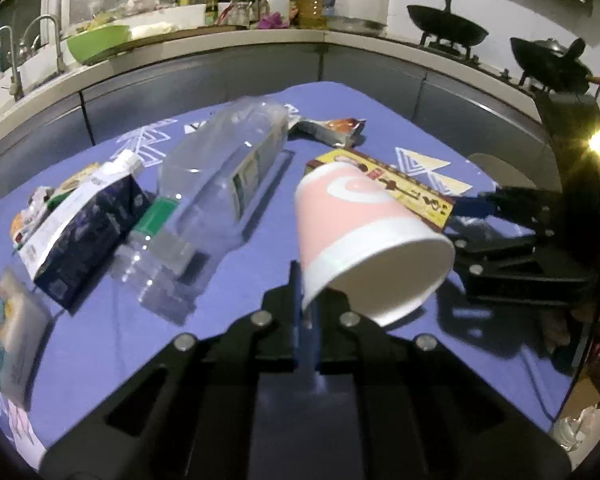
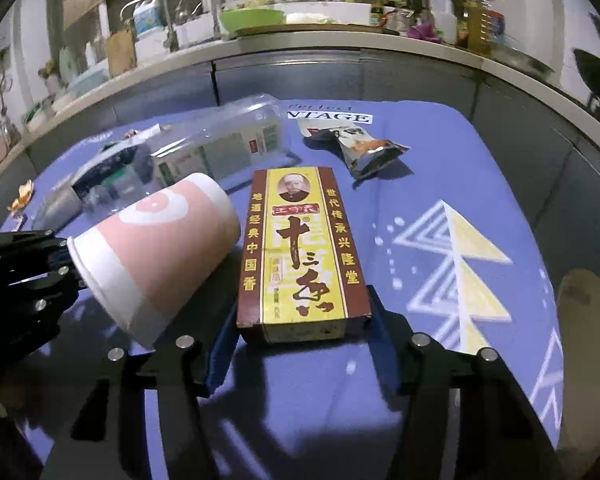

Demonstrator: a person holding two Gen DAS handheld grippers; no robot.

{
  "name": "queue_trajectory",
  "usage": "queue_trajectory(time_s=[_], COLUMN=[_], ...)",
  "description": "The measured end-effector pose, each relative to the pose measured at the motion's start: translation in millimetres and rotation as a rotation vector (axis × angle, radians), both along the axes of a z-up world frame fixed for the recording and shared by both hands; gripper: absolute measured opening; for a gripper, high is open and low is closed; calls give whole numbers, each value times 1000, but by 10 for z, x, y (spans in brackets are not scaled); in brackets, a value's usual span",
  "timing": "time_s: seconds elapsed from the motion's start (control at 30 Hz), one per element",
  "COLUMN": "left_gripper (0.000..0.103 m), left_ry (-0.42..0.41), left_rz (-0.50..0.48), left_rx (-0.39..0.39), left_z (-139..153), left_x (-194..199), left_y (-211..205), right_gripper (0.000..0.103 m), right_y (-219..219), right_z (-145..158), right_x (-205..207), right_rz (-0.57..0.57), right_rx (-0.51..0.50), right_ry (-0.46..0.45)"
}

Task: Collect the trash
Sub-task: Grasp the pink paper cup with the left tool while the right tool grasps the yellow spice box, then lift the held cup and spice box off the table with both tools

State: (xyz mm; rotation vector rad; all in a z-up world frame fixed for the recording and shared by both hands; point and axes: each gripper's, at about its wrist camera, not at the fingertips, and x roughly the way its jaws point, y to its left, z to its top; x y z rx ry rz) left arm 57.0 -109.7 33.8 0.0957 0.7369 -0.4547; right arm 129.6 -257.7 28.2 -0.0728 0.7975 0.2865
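While the left gripper (image 1: 306, 312) clamps the paper cup's (image 1: 364, 232) rim, the right gripper (image 2: 300, 344) straddles the spice box (image 2: 300, 256) beside that cup, jaws apart.

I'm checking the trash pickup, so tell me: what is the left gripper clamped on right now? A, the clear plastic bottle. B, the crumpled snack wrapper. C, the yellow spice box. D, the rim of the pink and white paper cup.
D: the left gripper has its blue pads pinched shut on the rim of the pink and white paper cup, which tilts up off the purple tablecloth.
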Motion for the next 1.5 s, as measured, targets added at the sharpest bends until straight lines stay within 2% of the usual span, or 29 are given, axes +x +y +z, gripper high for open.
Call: queue_trajectory(time_s=[0.13,0.3,0.37,0.57,0.73,0.8,1.03,1.5], left_gripper=[3,3,3,8,9,9,9,12], left_ry=[24,53,84,91,126,123,104,109], left_rz=[-12,-10,-4,20,41,45,37,30], left_rx=[-74,-90,-99,-87,-123,-124,-104,-98], left_z=[24,-80,-157,-220,-262,-261,-257,-275], left_x=[-100,-191,-199,-216,-169,-171,-212,-203], left_y=[118,181,210,252,331,339,293,261], right_gripper=[55,55,55,58,74,74,74,74], right_y=[-51,-36,-50,-8,124,162,77,130], right_z=[29,-32,-94,-105,-165,-176,-160,-169], right_x=[-277,-551,-550,-534,-592,-584,-501,-509], right_rz=[-50,-135,-148,-160,-122,-119,-151,-153], right_rx=[85,70,77,54,-5,-30,19,2], right_ry=[-2,-30,-9,-15,-22,-21,-16,-11])
